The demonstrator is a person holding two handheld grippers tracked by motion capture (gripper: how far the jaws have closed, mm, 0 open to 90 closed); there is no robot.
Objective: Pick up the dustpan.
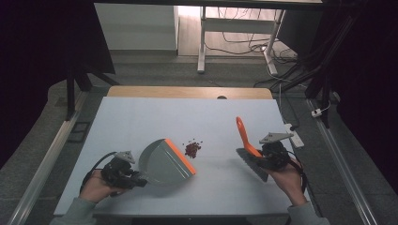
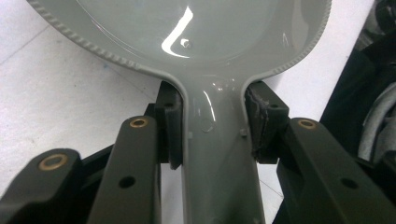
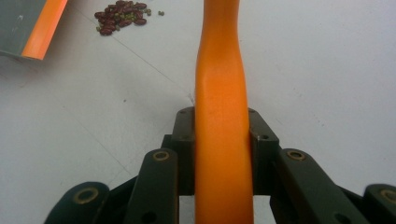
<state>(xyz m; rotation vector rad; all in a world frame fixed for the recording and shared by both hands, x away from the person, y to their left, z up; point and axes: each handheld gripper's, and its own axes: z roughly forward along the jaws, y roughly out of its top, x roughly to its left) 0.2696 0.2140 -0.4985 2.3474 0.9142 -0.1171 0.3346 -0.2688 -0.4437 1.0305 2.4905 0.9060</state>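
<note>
Your left gripper (image 2: pixel 212 135) clamps the grey dustpan (image 1: pixel 165 162) by its glossy handle, whose near end is cut off below. Your right gripper (image 3: pixel 219 140) pinches the smooth orange brush (image 1: pixel 247 145) handle; its bristles hide behind your hand. Ahead between them, dark beans (image 1: pixel 192 148) lie just off the pan's orange lip, bare table (image 1: pixel 155 115) beyond.

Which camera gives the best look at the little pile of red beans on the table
The high view: the small pile of dark red beans lies whole on the white table, just off the grey dustpan's orange lip. The right gripper view catches it small at the top edge.
</note>
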